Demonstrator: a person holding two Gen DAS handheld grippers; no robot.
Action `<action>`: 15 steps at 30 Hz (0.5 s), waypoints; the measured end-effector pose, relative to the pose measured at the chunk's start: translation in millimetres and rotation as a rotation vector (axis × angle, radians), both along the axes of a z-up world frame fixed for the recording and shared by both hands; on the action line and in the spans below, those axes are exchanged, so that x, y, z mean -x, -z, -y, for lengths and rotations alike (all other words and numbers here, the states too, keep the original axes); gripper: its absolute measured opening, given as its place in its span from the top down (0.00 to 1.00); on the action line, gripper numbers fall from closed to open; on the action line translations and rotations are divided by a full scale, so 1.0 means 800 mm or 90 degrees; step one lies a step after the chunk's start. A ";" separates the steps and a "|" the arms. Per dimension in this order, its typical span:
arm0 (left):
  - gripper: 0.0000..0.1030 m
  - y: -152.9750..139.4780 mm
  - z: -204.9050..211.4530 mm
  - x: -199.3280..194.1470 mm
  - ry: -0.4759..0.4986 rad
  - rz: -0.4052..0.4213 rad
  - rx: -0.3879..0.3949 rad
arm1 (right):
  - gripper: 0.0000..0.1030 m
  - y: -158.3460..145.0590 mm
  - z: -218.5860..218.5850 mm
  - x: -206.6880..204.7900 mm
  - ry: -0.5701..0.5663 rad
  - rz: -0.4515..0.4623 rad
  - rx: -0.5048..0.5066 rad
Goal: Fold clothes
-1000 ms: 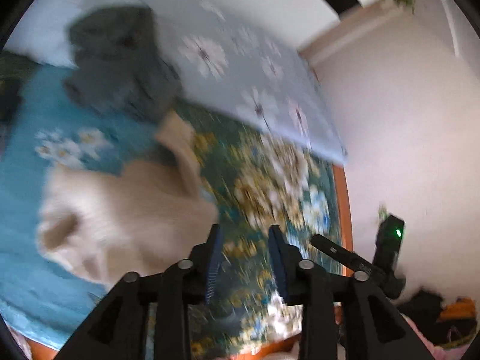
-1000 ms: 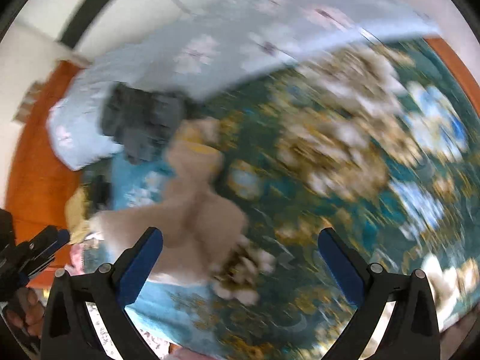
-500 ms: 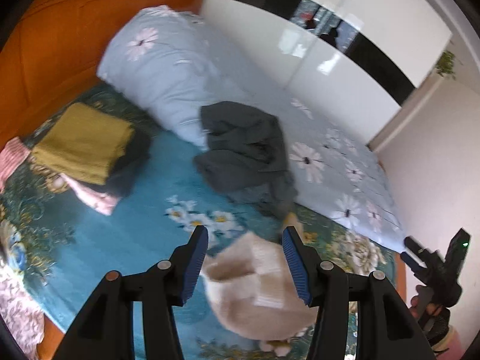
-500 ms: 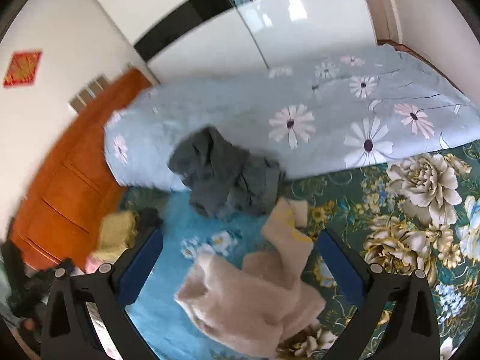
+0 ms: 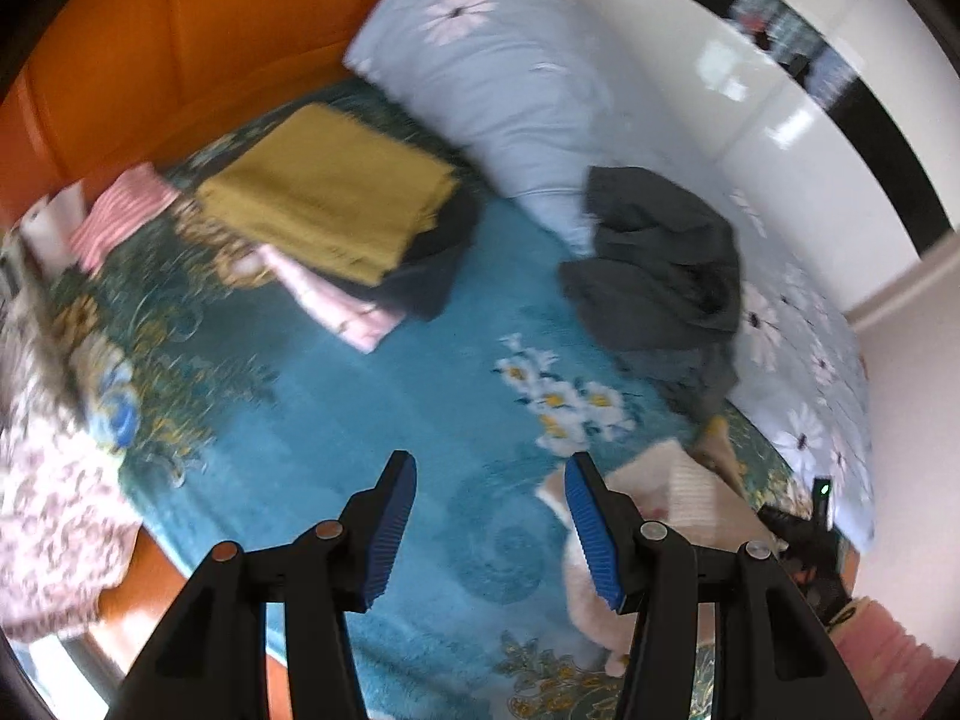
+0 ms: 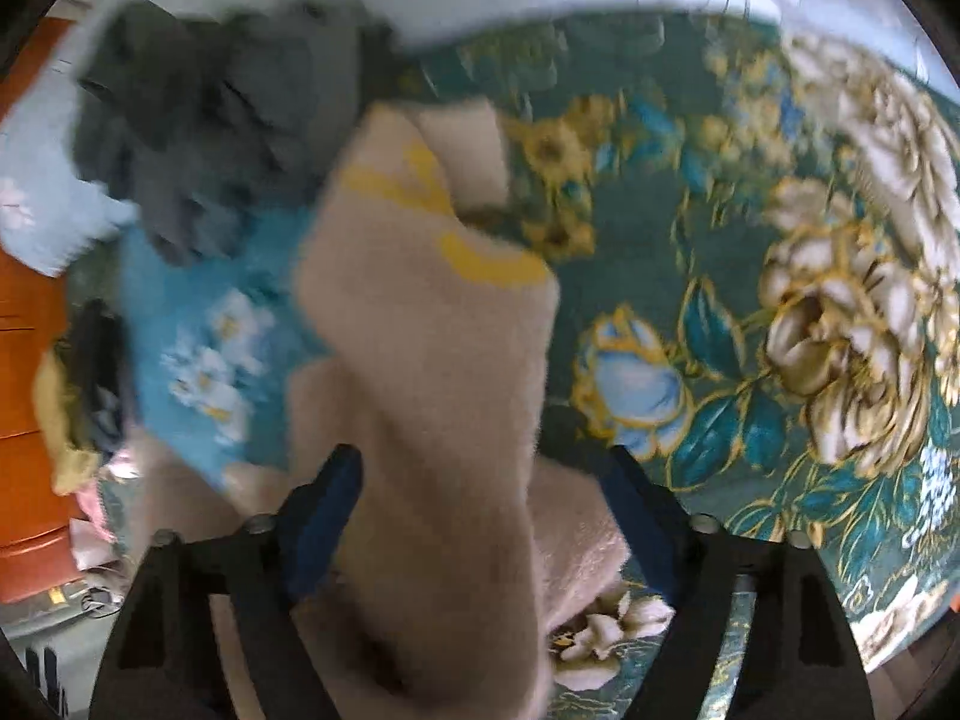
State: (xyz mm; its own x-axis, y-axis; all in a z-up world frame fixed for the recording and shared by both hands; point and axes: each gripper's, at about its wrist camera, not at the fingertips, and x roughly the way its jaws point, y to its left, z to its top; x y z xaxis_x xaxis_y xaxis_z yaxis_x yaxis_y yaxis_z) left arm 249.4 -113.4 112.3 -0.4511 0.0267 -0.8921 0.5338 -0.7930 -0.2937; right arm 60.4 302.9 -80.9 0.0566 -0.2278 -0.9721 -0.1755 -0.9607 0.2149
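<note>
Down on the bed's teal floral blanket [image 6: 690, 222], the right gripper [image 6: 480, 516] straddles a fuzzy beige sweater with yellow trim [image 6: 432, 324], its jaws closing with the fabric between them but not yet pinched. Meanwhile the left gripper [image 5: 486, 531] hangs over bare blanket, jaws spread and empty, the sweater just beside its right jaw and a crumpled dark grey garment [image 5: 660, 258] beyond.

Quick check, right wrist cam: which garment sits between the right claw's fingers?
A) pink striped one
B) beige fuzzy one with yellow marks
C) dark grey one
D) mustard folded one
B: the beige fuzzy garment runs up between the closing fingers of the right claw; the dark grey garment lies farther off.
</note>
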 end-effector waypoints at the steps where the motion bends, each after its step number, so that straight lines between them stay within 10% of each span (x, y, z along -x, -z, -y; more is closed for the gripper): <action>1: 0.46 0.003 0.003 -0.004 -0.010 0.003 -0.002 | 0.31 0.008 -0.001 -0.003 0.007 0.013 -0.004; 6: 0.46 0.014 0.005 -0.001 -0.027 0.018 -0.021 | 0.80 0.029 -0.009 -0.021 0.038 0.041 0.003; 15: 0.46 0.008 -0.020 0.008 -0.003 -0.007 -0.061 | 0.87 -0.088 -0.008 -0.073 0.018 -0.112 0.112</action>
State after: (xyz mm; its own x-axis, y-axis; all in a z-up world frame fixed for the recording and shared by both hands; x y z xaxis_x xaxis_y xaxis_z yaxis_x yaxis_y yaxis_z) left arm 242.7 -97.3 105.8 -0.4610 0.1090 -0.8807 0.5339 -0.7586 -0.3734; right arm 119.0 309.2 -10.6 -0.1187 -0.3937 -0.9115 -0.1464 -0.9011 0.4082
